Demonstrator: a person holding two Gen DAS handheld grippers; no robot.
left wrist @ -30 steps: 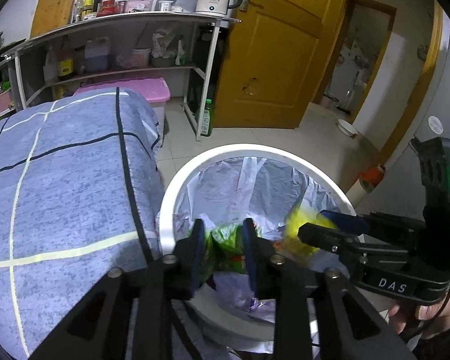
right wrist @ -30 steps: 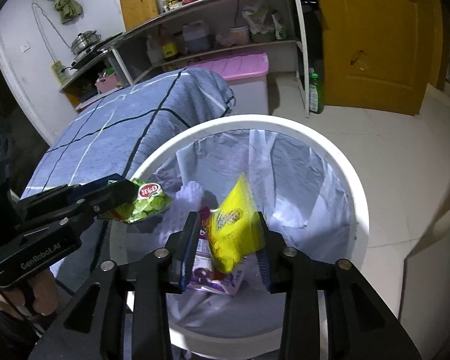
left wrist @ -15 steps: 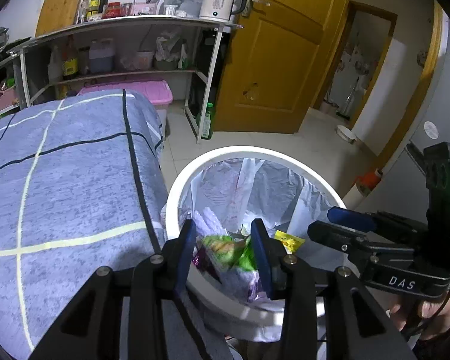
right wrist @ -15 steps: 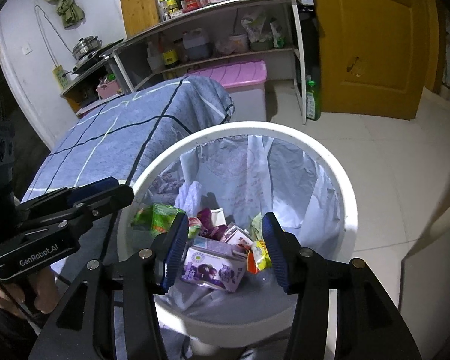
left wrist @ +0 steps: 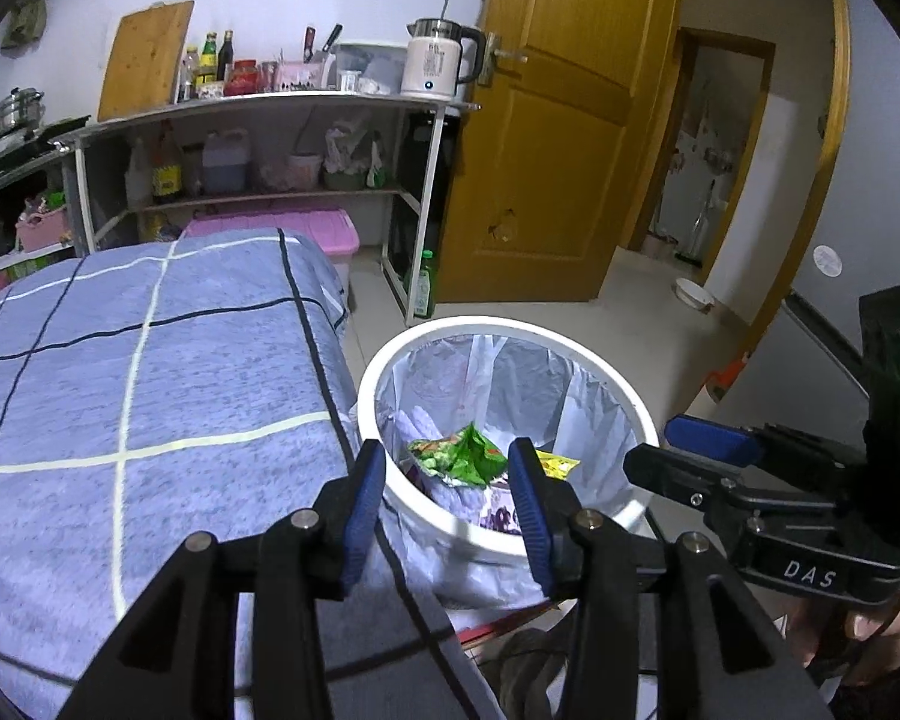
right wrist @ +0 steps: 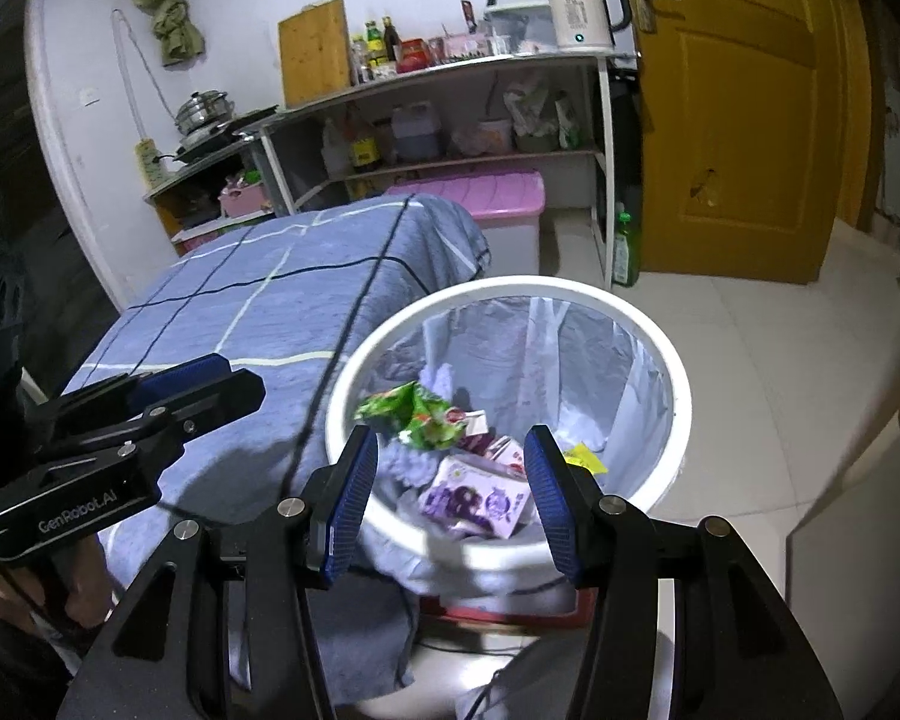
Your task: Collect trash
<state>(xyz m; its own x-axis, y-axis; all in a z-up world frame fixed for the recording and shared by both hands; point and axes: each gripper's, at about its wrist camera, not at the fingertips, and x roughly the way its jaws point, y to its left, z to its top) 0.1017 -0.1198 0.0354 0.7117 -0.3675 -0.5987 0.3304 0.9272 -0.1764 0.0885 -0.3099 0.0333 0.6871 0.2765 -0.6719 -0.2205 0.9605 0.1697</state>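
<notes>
Left wrist view shows the left gripper [left wrist: 447, 495] empty, its jaws opening above the white bin [left wrist: 576, 354]; the green wrapper [left wrist: 459, 456] lies inside at twelve o'clock. The right gripper [right wrist: 450, 489] stands released too. The drop looks done; next calls for finding remaining trash.

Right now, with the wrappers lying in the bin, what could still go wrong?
1. The white trash bin stands right against the blue checked bedspread, and the left gripper, its jaws opening and empty, hangs near the rim; a bump might tip it.
2. The green snack wrapper lies loose on top, so it might slide out if that happens.
</notes>
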